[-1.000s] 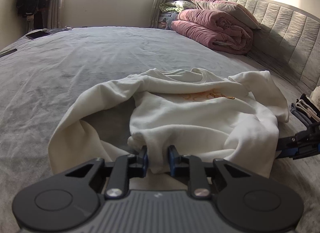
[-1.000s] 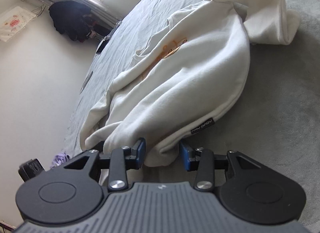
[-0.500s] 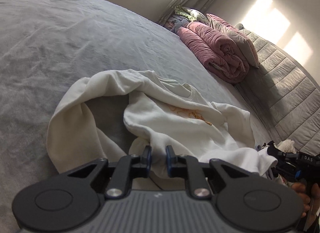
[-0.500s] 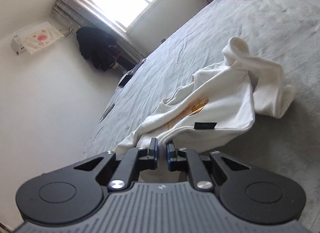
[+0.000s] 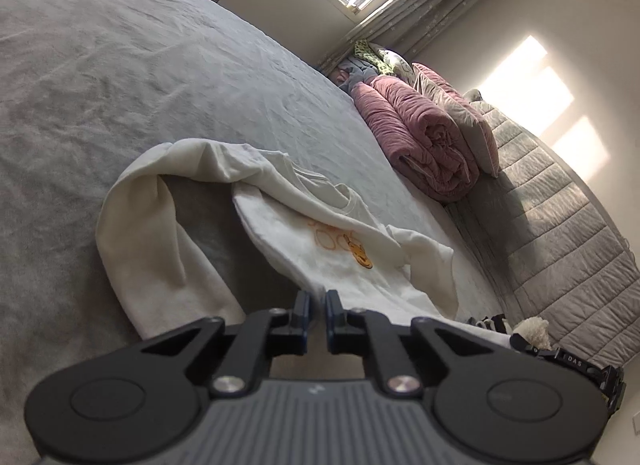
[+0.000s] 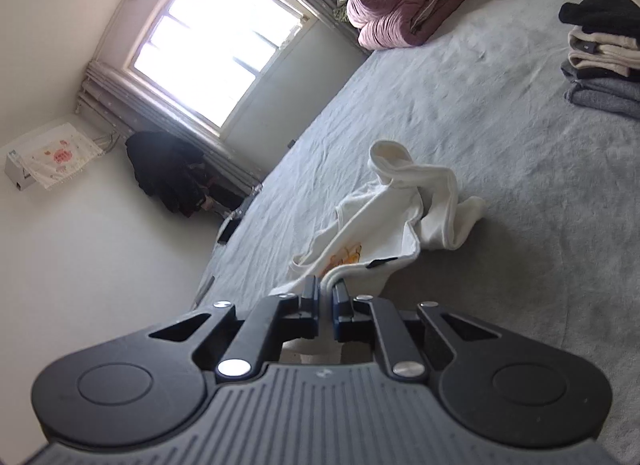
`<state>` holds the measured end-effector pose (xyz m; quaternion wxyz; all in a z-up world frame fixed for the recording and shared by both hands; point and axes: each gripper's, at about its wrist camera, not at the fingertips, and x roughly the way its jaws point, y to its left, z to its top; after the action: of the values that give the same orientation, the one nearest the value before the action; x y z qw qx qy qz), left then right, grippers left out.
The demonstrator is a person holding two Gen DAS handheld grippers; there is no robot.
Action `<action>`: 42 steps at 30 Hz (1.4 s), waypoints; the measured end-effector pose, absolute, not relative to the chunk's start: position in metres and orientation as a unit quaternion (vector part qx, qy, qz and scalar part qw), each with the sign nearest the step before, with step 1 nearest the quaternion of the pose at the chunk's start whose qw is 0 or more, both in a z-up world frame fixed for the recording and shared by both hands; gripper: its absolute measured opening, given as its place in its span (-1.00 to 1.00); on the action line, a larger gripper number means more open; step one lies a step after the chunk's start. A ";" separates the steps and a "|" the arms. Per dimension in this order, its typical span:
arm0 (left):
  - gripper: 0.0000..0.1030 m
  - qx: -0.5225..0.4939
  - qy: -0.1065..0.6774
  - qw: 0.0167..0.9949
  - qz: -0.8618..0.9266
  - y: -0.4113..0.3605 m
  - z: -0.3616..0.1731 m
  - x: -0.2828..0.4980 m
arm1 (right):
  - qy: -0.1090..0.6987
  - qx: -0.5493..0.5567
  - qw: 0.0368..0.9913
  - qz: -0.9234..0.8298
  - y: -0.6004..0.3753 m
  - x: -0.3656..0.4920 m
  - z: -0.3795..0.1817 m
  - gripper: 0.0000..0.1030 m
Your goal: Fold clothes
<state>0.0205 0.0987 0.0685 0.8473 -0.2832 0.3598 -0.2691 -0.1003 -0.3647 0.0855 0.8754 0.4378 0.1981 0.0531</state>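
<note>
Both tongs pinch the hem of the cream sweatshirt (image 5: 344,265), left tongs (image 5: 316,305) and right tongs (image 6: 326,293) at lower centre, garment trailing onto the grey bed (image 5: 120,77) mid-frame.

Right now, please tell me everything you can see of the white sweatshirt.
The sweatshirt is cream-white, soft and thick, with an orange print on the chest and a small black tag at the hem. It lies crumpled on the grey bed, sleeves bunched. The left tongs and right tongs each pinch its hem, lifting that edge.
</note>
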 end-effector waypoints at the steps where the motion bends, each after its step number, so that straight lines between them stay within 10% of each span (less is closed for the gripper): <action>1: -0.98 -0.295 0.356 0.844 -0.271 0.101 0.070 0.015 | 0.189 0.443 0.875 0.053 -0.369 -0.104 0.089 -0.81; 6: -0.94 -0.291 0.370 0.849 -0.240 0.100 0.060 -0.003 | 0.221 0.405 0.887 0.026 -0.376 -0.114 0.095 -0.93; 10: -0.39 -0.239 0.413 0.849 -0.227 0.084 0.042 -0.006 | 0.284 0.310 0.906 -0.040 -0.367 -0.102 0.075 -0.84; 22: 0.35 -0.177 0.427 0.865 -0.195 0.058 0.020 -0.024 | 0.331 0.341 0.879 -0.033 -0.383 -0.107 0.047 -0.65; 26: 0.35 -0.161 0.421 0.872 -0.189 0.052 0.016 -0.025 | 0.326 0.373 0.868 -0.024 -0.387 -0.110 0.045 -0.02; 29: 0.18 -0.154 0.413 0.878 -0.187 0.050 0.016 -0.026 | 0.324 0.395 0.860 -0.011 -0.388 -0.112 0.043 -0.01; 33: -0.68 -0.144 0.414 0.880 -0.182 0.048 0.014 -0.026 | 0.350 0.377 0.858 0.001 -0.376 -0.105 0.039 -0.01; 37: -0.81 -0.148 0.406 0.883 -0.182 0.050 0.017 -0.028 | 0.368 0.324 0.871 -0.018 -0.365 -0.099 0.034 -0.74; 42: -0.83 -0.185 0.368 0.891 -0.192 0.071 0.045 -0.039 | 0.294 0.346 0.891 0.014 -0.375 -0.117 0.053 -0.82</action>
<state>-0.0386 0.0709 0.0446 0.8907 -0.1852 0.3683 -0.1916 -0.1173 -0.3745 0.0533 0.8910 0.3458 0.2939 0.0141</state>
